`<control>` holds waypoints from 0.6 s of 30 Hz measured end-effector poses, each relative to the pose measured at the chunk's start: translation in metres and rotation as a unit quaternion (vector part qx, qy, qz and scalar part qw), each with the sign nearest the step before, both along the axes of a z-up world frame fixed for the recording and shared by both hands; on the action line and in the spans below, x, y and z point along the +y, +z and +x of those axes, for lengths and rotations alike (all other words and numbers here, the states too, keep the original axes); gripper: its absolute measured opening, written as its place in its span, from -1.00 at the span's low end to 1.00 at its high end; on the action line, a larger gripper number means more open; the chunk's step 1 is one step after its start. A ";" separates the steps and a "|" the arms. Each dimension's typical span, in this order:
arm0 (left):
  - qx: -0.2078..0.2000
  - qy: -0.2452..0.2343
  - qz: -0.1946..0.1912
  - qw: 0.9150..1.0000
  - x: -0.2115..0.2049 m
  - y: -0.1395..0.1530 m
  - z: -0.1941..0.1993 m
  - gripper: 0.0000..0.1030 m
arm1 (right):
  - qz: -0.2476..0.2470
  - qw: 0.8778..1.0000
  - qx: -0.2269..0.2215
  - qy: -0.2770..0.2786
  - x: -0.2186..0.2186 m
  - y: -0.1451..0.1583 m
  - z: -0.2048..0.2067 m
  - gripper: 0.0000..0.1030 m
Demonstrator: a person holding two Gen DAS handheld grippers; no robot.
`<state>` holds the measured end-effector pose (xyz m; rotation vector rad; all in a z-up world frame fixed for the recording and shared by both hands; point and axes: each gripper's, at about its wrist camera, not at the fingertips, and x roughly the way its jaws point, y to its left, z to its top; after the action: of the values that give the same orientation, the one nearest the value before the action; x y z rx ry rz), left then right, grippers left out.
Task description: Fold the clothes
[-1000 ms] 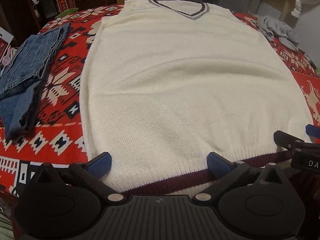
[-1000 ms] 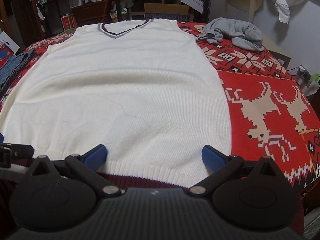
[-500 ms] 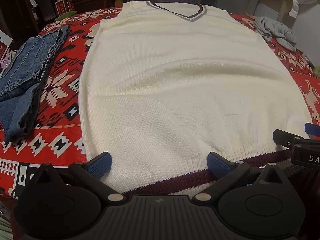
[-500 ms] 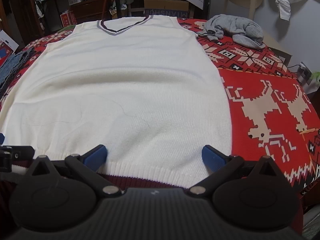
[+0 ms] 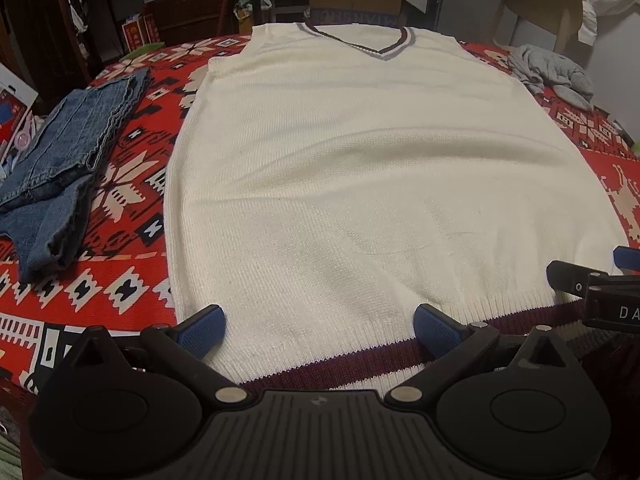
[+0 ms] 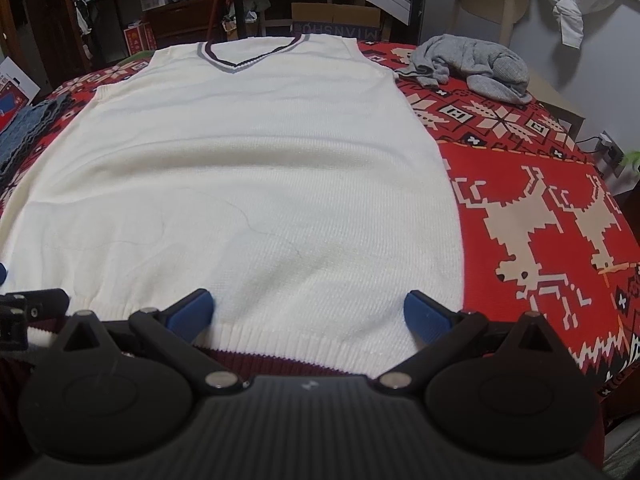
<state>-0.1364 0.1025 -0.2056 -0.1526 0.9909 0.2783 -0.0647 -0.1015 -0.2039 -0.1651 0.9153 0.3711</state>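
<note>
A cream knit vest [image 5: 360,184] [image 6: 248,184] with a maroon-and-grey V-neck lies flat on the red patterned tablecloth [image 5: 120,288], its neck at the far end. The maroon-striped ribbed hem [image 5: 360,356] [image 6: 312,348] faces me. My left gripper [image 5: 320,328] hovers open over the hem's left half, blue pads spread wide. Over the hem's right half my right gripper [image 6: 306,310] is open too, with nothing between its fingers. Each gripper shows at the other view's edge.
Folded blue jeans [image 5: 60,160] lie on the cloth left of the vest. A crumpled grey garment [image 6: 472,66] sits at the far right. Shelves, boxes and a chair [image 5: 536,0] stand beyond the table. A power cable and plug [image 6: 604,148] are at the right.
Both views have risen and tilted slightly, so the vest sits lower in frame and more of the room shows. Both grippers stay open over the hem.
</note>
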 end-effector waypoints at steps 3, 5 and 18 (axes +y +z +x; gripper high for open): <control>-0.002 0.012 -0.017 1.000 0.010 0.010 -0.003 0.52 | 0.016 1.000 0.004 -0.008 -0.007 0.009 0.002 0.95; -0.010 0.020 -0.035 0.999 0.020 0.021 -0.009 0.39 | 0.034 0.999 0.002 -0.018 -0.017 0.018 0.002 0.89; 0.022 0.139 -0.145 0.979 0.105 0.025 -0.054 -0.52 | 0.037 0.993 0.060 -0.098 -0.095 0.025 -0.002 -0.45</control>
<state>-0.1903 0.2080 -0.1805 -0.5553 1.0512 0.3919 -0.0664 -0.1970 -0.1793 0.0160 1.0245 0.2329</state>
